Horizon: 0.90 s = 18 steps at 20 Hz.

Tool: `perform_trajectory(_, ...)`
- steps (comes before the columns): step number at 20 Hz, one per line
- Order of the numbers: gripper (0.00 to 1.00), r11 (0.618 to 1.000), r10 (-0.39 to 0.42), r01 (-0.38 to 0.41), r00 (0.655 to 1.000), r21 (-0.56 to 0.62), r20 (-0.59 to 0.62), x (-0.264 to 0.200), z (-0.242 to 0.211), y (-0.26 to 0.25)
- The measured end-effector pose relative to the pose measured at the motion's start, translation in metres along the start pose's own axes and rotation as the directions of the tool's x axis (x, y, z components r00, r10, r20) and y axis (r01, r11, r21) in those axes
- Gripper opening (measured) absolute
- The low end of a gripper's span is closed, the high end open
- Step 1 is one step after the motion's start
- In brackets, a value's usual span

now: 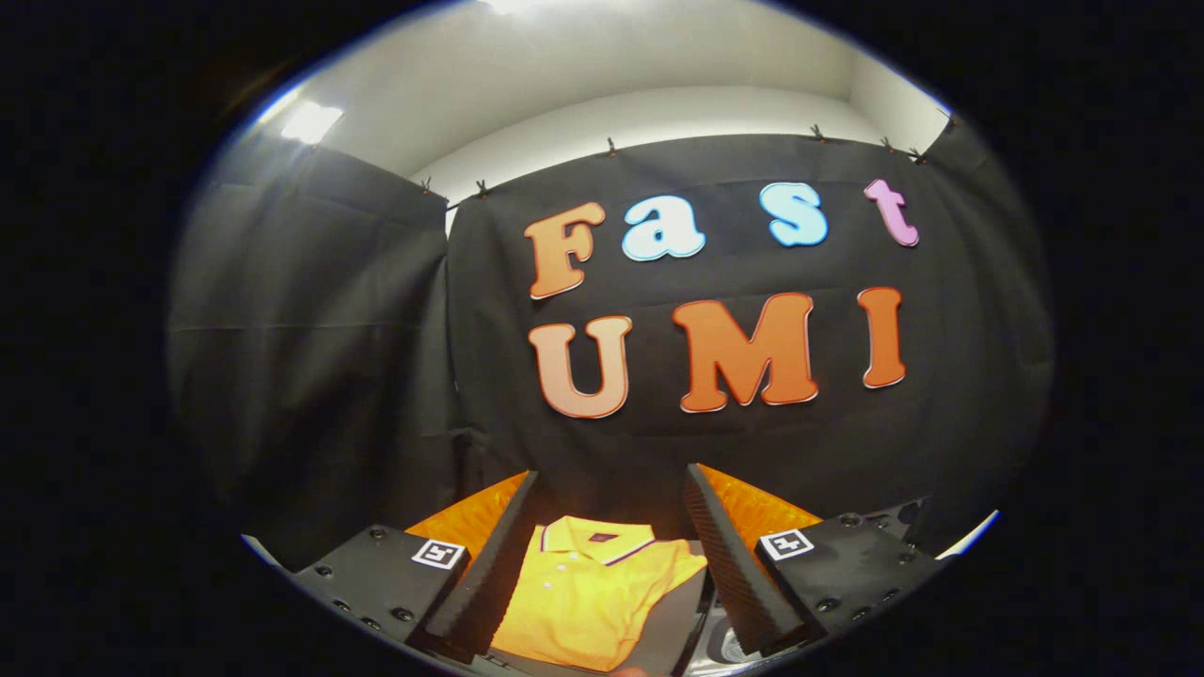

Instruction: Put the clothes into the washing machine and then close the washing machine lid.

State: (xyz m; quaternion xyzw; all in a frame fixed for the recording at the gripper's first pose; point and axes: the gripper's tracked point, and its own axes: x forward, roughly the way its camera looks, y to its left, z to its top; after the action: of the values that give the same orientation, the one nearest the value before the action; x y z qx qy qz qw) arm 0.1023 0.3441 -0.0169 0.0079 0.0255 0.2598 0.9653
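A yellow polo shirt (583,592), folded with its collar toward the booth wall, lies flat on a grey surface (670,632) below me. My gripper (611,512) hovers above it, open, with its two fingers (496,574) spread to either side of the shirt and nothing held between them. Whether the fingers touch the cloth cannot be told. A bit of a round, pale, shiny part (726,647) shows just right of the grey surface, under the right finger.
The black cloth wall (658,442) of the booth hangs close behind the shirt. A second black curtain (310,357) closes off the left side. White wall and ceiling (611,85) rise above the cloth.
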Motion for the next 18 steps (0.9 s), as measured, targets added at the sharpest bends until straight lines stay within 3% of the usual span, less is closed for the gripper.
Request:
perform_trajectory(4, 0.98, 0.996, 0.077, -0.074, 0.994, 0.043, -0.073, 0.039, -0.032, 0.034)
perform_trajectory(8, 0.98, 0.993, 0.084, -0.069, 0.982, 0.093, -0.169, 0.065, -0.079, 0.049)
perform_trajectory(12, 0.98, 0.997, 0.034, -0.009, 0.947, 0.08, -0.319, 0.087, -0.157, 0.053)
perform_trajectory(18, 0.98, 0.996, -0.077, 0.052, 0.889, -0.067, -0.451, 0.103, -0.235, 0.05)
